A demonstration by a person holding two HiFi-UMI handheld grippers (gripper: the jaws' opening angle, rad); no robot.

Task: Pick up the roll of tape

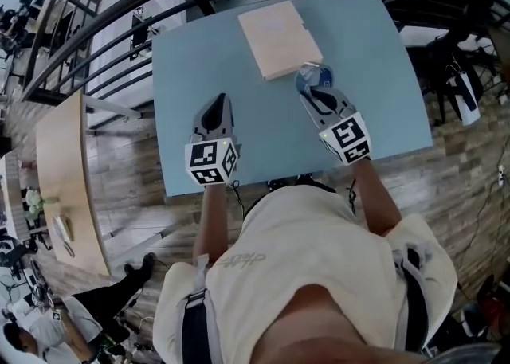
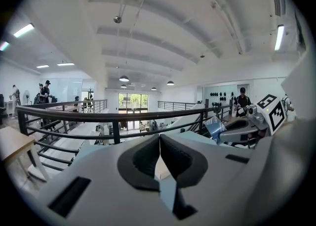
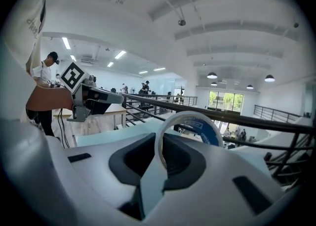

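Note:
The roll of tape (image 1: 313, 77), whitish with a blue printed side, hangs above the blue table (image 1: 374, 44), and my right gripper (image 1: 311, 91) is shut on it. In the right gripper view the roll of tape (image 3: 190, 130) stands on edge, its rim pinched between the dark pads of the right gripper (image 3: 161, 146). My left gripper (image 1: 219, 101) is held over the table's near left part. In its own view the left gripper (image 2: 159, 140) has its pads meeting and nothing between them. From there the right gripper (image 2: 247, 127) with the tape (image 2: 216, 127) shows at the right.
A flat tan board (image 1: 279, 38) lies on the table's far middle, just beyond the tape. A dark railing (image 1: 96, 16) curves round behind the table. A wooden bench top (image 1: 68, 171) is at the left, and a seated person (image 1: 72, 315) at the bottom left.

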